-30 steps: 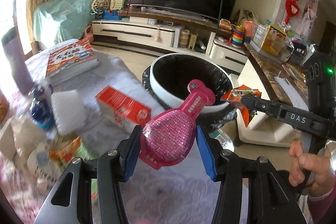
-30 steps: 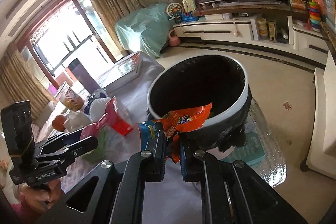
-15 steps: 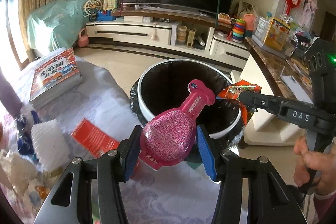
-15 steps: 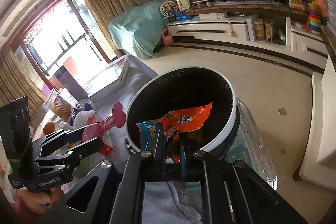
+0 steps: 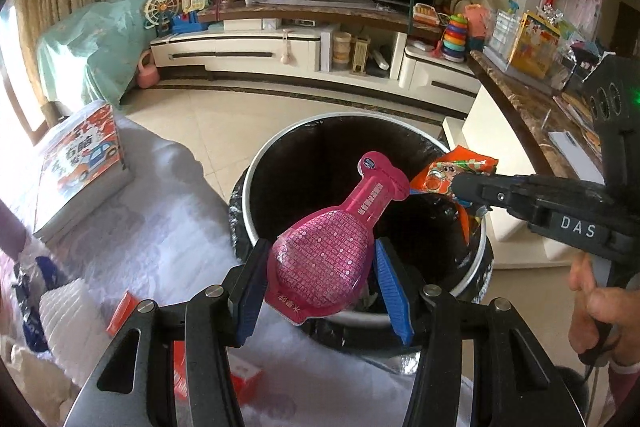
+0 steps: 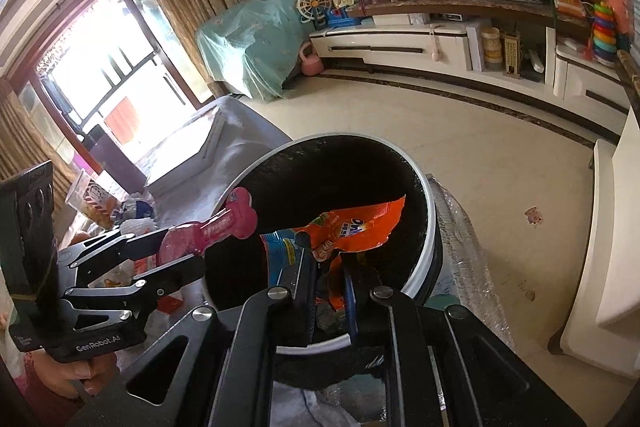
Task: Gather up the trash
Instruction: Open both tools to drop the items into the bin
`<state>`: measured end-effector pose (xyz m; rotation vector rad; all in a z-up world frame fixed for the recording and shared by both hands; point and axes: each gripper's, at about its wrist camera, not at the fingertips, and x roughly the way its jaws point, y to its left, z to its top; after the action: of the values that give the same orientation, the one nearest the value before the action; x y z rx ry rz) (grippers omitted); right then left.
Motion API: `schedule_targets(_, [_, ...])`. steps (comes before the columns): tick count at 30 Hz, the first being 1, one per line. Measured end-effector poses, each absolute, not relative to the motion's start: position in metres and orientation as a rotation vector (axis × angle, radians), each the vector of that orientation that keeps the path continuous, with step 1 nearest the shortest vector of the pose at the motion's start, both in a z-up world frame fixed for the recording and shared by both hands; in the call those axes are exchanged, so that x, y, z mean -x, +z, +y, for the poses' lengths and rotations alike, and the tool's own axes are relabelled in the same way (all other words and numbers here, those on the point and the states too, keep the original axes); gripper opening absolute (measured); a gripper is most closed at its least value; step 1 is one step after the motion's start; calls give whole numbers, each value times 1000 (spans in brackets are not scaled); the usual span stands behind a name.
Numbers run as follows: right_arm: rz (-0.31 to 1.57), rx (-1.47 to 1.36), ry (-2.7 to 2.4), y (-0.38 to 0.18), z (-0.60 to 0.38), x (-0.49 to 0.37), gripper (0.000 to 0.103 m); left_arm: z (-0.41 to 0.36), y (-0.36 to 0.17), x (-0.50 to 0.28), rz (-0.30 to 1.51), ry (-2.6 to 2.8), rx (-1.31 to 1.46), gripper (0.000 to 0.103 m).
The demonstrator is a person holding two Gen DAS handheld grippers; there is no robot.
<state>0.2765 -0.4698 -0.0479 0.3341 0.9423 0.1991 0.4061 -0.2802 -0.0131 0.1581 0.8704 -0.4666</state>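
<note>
My left gripper (image 5: 320, 267) is shut on a pink bottle-shaped plastic pack (image 5: 332, 247), whose neck reaches out over the open mouth of the round bin (image 5: 256, 171) with its white rim and black liner. The right gripper (image 6: 326, 259) is shut on an orange snack wrapper (image 6: 356, 227) and holds it above the same bin (image 6: 424, 227). From the left wrist, that wrapper (image 5: 456, 171) and the right gripper (image 5: 468, 189) hang over the bin's right rim. From the right wrist, the pink pack (image 6: 216, 227) and the left gripper (image 6: 176, 247) sit at the bin's left rim.
A table with a pale lilac cloth (image 5: 152, 211) lies left of the bin, carrying a boxed book (image 5: 84, 163), a red carton (image 5: 124, 311) and white foam (image 5: 60, 311). A TV cabinet (image 5: 280, 51) lines the far wall. A white cabinet (image 5: 512, 155) stands right of the bin.
Both grippers have moved toward the bin with their loads; it now fills more of each view. The pink pack has come from over the tablecloth to over the bin's mouth.
</note>
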Motion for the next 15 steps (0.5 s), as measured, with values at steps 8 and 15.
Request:
schedule_targets(8, [989,-330,199,-57,-471,-290,39,-291,-14,-422,890,-457,-165,61])
schedule_targets(15, [969,-348,189,-50,-474,-285,58,-282,-9,-410,868,-427,-142,68])
